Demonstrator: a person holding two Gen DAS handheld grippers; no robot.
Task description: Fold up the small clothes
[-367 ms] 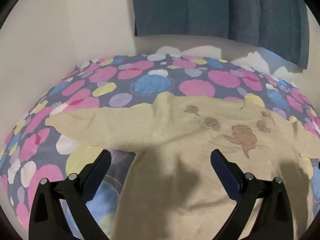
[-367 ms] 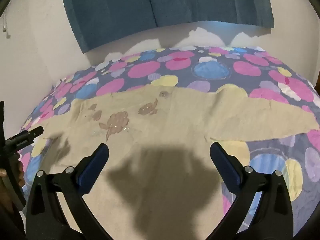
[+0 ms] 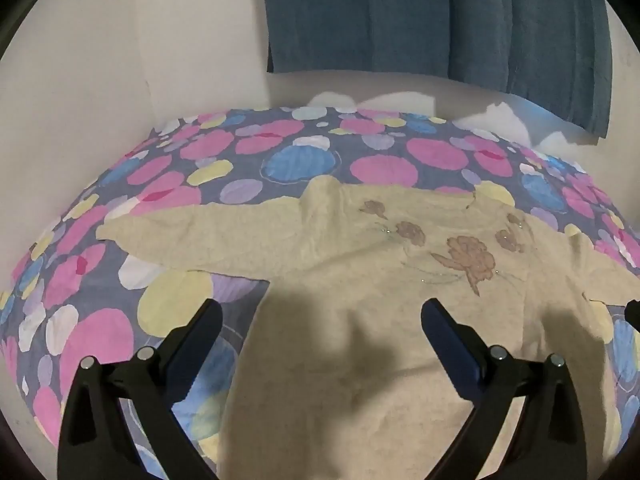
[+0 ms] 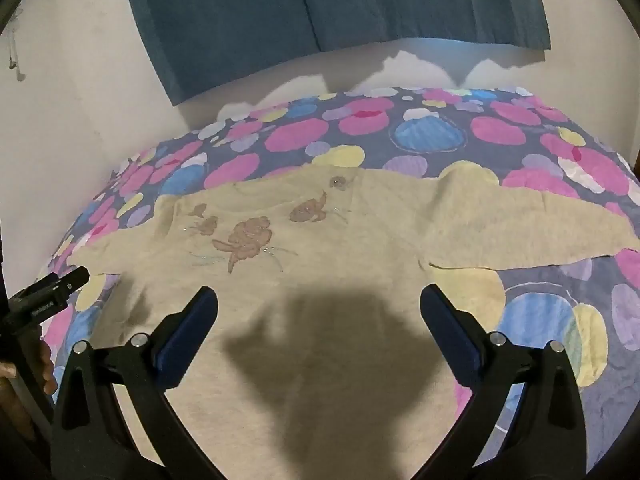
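Fingers (image 3: 208,320) spread, both grippers — one beige sweater (image 3: 360,280), one spotted bedsheet (image 3: 200,152).

Beige knit sweater (image 3: 344,360) with brown flower motifs; grey bedspread (image 3: 168,184) dotted pink, blue, yellow; teal curtain (image 4: 320,4).

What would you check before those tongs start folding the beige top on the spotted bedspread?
1. Beige long-sleeved top lies spread flat, front up: ok.
2. Both sleeves stretched out sideways, one to the left, the other to the right: ok.
3. Left tongs open and holding nothing: ok.
4. Right tongs open and holding nothing: ok.
5. Spotted bedspread free of other clothes around the top: ok as far as seen.
6. Bottom hem straight: cannot tell, it is out of view.
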